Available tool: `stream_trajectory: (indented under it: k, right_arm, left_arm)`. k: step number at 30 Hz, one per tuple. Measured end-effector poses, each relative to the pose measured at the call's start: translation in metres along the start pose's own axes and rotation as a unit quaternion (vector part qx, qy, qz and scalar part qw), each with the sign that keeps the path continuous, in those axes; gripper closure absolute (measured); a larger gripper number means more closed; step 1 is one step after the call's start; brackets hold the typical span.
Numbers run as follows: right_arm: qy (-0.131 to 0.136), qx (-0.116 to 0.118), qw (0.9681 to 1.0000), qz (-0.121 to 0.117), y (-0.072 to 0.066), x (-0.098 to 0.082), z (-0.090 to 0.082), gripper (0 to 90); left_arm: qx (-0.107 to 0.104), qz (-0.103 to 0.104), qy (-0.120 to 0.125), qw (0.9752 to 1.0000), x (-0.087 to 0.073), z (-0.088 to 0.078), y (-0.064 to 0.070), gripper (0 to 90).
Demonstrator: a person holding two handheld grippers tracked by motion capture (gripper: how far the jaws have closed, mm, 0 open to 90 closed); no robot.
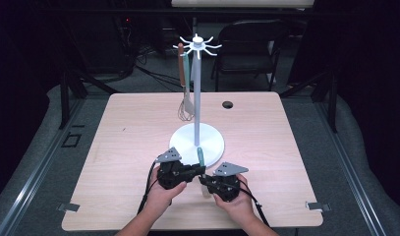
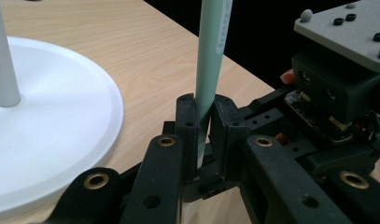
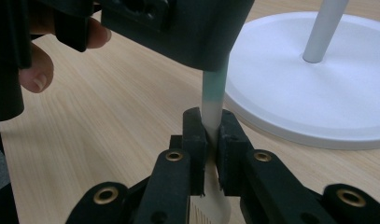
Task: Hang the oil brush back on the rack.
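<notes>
A utensil with a mint-green handle (image 1: 200, 156) stands nearly upright just in front of the white stand's round base (image 1: 214, 142). Both grippers hold it. My left gripper (image 1: 199, 170) is shut on the handle (image 2: 213, 56), its pads (image 2: 186, 122) pressing on either side of the shaft. My right gripper (image 1: 206, 182) is shut lower down on the same utensil (image 3: 213, 100), just above its cream-coloured head (image 3: 211, 207). The two grippers sit close together, the left one's body (image 3: 178, 28) directly above the right one's jaws.
The stand's pole (image 1: 197, 93) rises to a ring of hooks (image 1: 198, 44), where a brown-handled whisk (image 1: 184, 98) and a green-handled tool hang at the left. A black grommet (image 1: 228, 104) is in the tabletop at the back. A chair (image 1: 249, 46) stands behind the table.
</notes>
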State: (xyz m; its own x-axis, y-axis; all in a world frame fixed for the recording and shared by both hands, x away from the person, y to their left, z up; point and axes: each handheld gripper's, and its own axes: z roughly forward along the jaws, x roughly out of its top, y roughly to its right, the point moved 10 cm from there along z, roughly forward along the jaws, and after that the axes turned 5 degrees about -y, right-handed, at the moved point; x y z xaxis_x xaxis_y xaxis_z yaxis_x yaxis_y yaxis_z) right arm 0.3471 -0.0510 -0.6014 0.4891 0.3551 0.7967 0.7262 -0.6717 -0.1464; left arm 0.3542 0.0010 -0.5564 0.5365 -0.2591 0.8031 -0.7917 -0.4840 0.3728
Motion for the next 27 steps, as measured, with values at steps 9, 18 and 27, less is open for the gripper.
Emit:
stream_trajectory:
  k: [9, 18, 27]
  right_arm:
    - [-0.001, 0.000, 1.0000, -0.004, 0.000, -0.001, 0.000, 84.8]
    - [-0.005, 0.004, 1.0000, -0.003, 0.000, -0.003, 0.000, 82.7]
    - [-0.001, 0.010, 1.0000, -0.002, 0.000, -0.003, -0.005, 72.6]
  left_arm:
    - [-0.006, -0.010, -0.016, 0.9998, -0.014, 0.008, -0.003, 81.1]
    - [0.002, -0.008, -0.020, 0.9998, -0.016, 0.010, -0.002, 84.0]
    - [0.006, -0.008, -0.015, 0.9998, -0.011, 0.006, -0.005, 85.0]
